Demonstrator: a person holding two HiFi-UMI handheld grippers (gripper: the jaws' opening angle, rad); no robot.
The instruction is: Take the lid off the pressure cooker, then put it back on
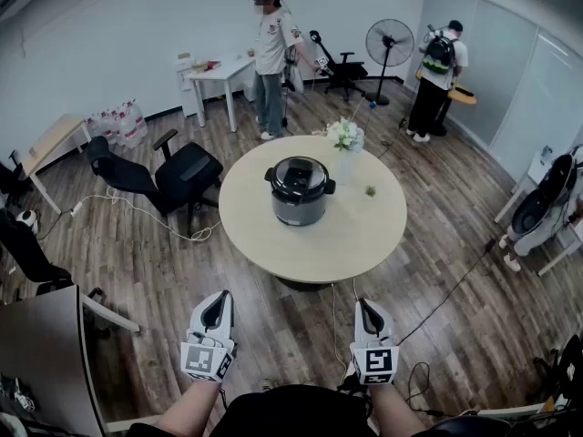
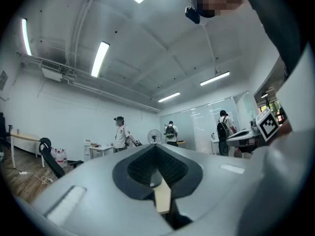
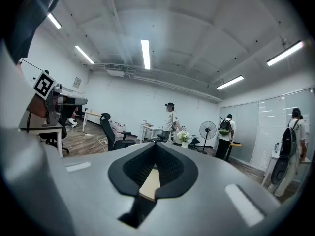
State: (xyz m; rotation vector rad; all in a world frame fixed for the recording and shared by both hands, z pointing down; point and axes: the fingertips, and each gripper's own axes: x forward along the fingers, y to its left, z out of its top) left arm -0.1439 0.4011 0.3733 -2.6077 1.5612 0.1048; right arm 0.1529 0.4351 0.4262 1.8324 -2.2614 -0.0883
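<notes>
The job is not begun: the pressure cooker (image 1: 299, 194) sits lid (image 1: 299, 175) on upon the round table (image 1: 273, 239), well apart from the left gripper (image 1: 218, 300) and right gripper (image 1: 367, 308), both closed and empty, which must reach forward and open.

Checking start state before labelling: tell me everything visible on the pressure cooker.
The cooker is a squat round pot with a grey, metal-looking body and a dark glossy lid. The lid is on and sits level, with a dark lug sticking out at each side. The cooker stands upright on the round pale table, slightly behind its middle. Only the table touches it; the flowers stand apart, behind it.
</notes>
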